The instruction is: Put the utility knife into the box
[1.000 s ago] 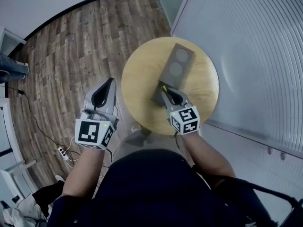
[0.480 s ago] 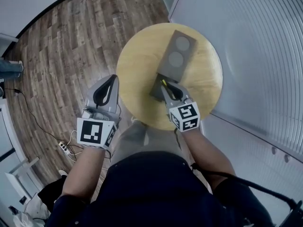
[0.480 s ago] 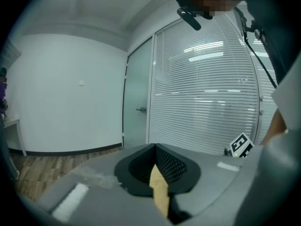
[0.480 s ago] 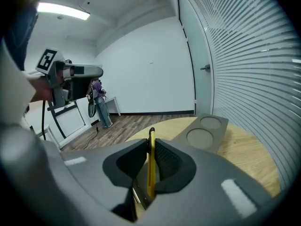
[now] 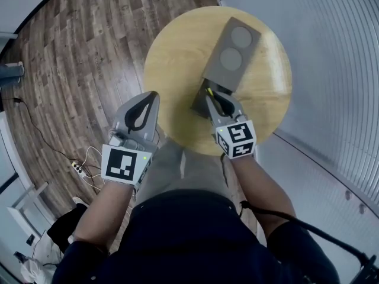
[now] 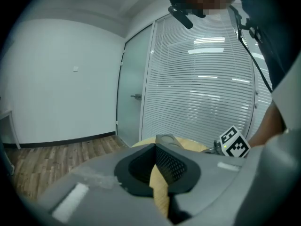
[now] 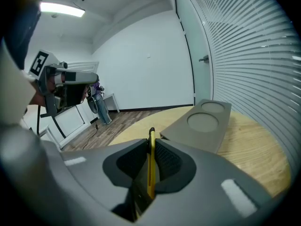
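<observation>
The right tool (image 7: 150,144) hides most of the utility knife (image 7: 151,166), leaving a yellow edge. It also covers the near end of the box (image 5: 232,49).

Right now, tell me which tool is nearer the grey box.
Right. The right tool, clamped on the utility knife, is at the near end of the box; the left tool is by the left edge of the table.

rt gripper (image 5: 214,99) clamps yellow utility knife (image 5: 208,92) at near end of box (image 5: 232,52).
left gripper (image 5: 151,97), tips together, just off round table (image 5: 172,58) edge, over wood floor (image 5: 89,52).
</observation>
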